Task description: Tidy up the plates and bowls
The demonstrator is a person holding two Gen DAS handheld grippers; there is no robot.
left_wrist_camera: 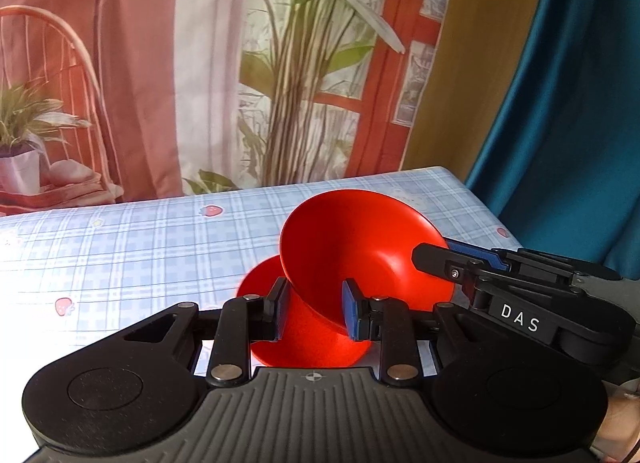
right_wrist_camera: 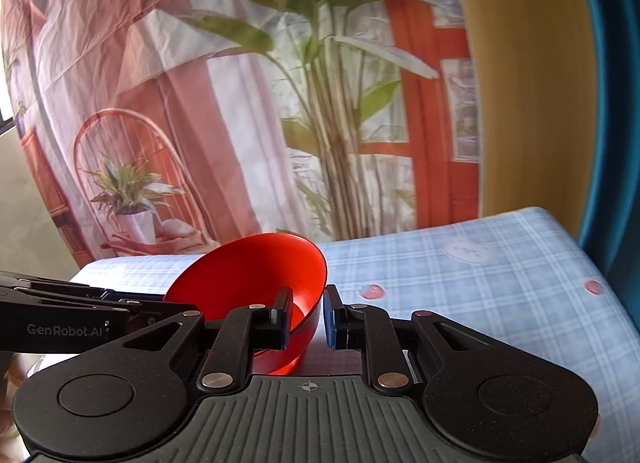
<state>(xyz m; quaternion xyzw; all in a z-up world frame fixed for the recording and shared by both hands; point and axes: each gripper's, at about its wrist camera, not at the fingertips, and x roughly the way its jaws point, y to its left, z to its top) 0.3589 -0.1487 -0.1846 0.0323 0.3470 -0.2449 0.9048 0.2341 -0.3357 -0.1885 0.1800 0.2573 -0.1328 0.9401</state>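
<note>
Left wrist view showed two red bowls above the counter (left_wrist_camera: 140,231), which was covered with a pale blue checked cloth. The upper red bowl (left_wrist_camera: 360,247) was tilted, its opening turned away from the camera, and the right hand-held gripper (left_wrist_camera: 430,259) reached in from the right and pinched its rim. The lower red bowl (left_wrist_camera: 304,343) sat between the fingers of the left hand-held gripper (left_wrist_camera: 312,309); the blue pads seemed to touch its wall, so I judged it was gripped, though the contact was partly hidden.

In the right wrist view, the right hand-held gripper (right_wrist_camera: 306,317) had one finger inside the upper red bowl (right_wrist_camera: 256,271) and one outside, closed on the thin rim. Probably the two bowls were held like this to nest one into the other, or to separate them; I could not tell which.

Both bowls looked smooth, glossy, like plastic, with a flared rim and narrow base, so they could slip in a thin grip.
</note>
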